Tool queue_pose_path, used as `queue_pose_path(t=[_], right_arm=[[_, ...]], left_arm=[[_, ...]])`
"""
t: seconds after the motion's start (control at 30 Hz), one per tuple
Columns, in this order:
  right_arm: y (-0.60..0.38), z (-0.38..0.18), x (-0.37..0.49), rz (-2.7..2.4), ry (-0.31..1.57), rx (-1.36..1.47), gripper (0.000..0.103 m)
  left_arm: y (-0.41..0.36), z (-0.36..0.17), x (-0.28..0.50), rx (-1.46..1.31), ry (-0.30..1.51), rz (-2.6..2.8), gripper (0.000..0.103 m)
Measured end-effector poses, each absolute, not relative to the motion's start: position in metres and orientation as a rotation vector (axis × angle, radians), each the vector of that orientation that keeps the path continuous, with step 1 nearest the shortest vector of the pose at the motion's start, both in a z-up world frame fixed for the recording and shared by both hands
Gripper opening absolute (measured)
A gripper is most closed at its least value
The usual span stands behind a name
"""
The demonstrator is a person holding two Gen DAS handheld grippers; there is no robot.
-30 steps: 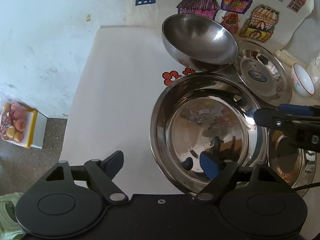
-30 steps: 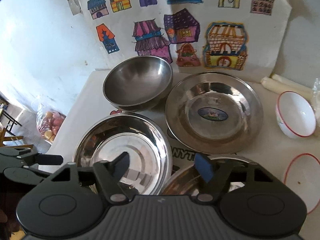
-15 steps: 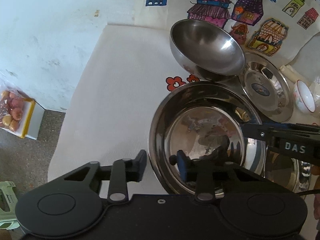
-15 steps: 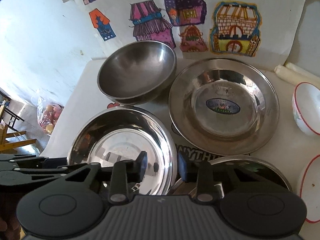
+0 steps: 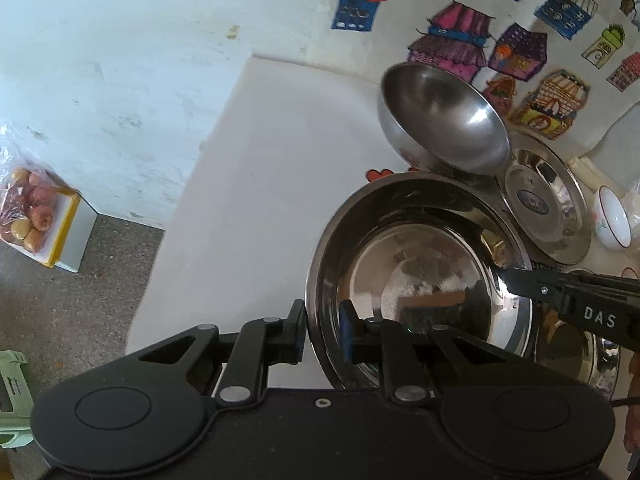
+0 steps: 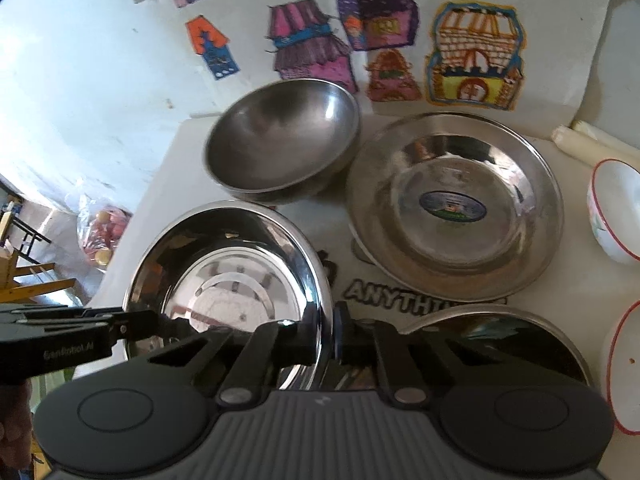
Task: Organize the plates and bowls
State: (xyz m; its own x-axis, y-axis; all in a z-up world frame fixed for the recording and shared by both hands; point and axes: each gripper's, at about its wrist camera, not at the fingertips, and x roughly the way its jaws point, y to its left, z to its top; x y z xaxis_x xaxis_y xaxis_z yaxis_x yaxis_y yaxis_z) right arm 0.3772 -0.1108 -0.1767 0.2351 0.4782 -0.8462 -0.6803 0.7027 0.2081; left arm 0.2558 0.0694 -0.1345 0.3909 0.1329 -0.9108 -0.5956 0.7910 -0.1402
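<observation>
Left wrist view: my left gripper (image 5: 322, 334) pinches the near-left rim of the shiny steel plate (image 5: 416, 280), one finger outside the rim, one inside the well. My right gripper (image 5: 516, 280) reaches in from the plate's far-right side and meets the opposite rim; from here I cannot tell whether it grips. The deep steel bowl (image 5: 444, 120) sits just beyond the plate, the labelled plate (image 5: 544, 208) beyond-right of it, and the small white bowl (image 5: 612, 220) further right. The desk (image 5: 260, 180) is bare on the plate's left.

Right wrist view: my right gripper (image 6: 332, 332) has its fingers pressed onto the plate's (image 6: 228, 276) right rim, one each side. My left gripper (image 6: 160, 322) comes in from the plate's left onto the far rim. So the plate lies straight between both grippers, held across its width, neither hand nearer. I judge the next move is a level two-handed lift. This view alone shows another steel dish (image 6: 500, 336) just right of the plate, partly under my fingers, and a red-rimmed white plate (image 6: 622, 364) at the far right.
</observation>
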Motion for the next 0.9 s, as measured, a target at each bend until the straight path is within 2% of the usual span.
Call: queue_pose_path(t=[0.37,0.7,0.9], right_arm=[[-0.144,-0.147,0.364,0.792,1.019,-0.140,0.007],[-0.221,-0.132,0.360,0.610,1.022,-0.055,0.007],[-0.263,-0.141,0.362,0.507,1.051,-0.017,0.008]], left_arm=[[0.052,-0.109,0.256,-0.464,1.048,0.429,0.019],[-0.006,-0.107,0.297,-0.377,1.066,0.243,0.019],[-0.051,-0.117,0.319,-0.296,1.103,0.159,0.019]])
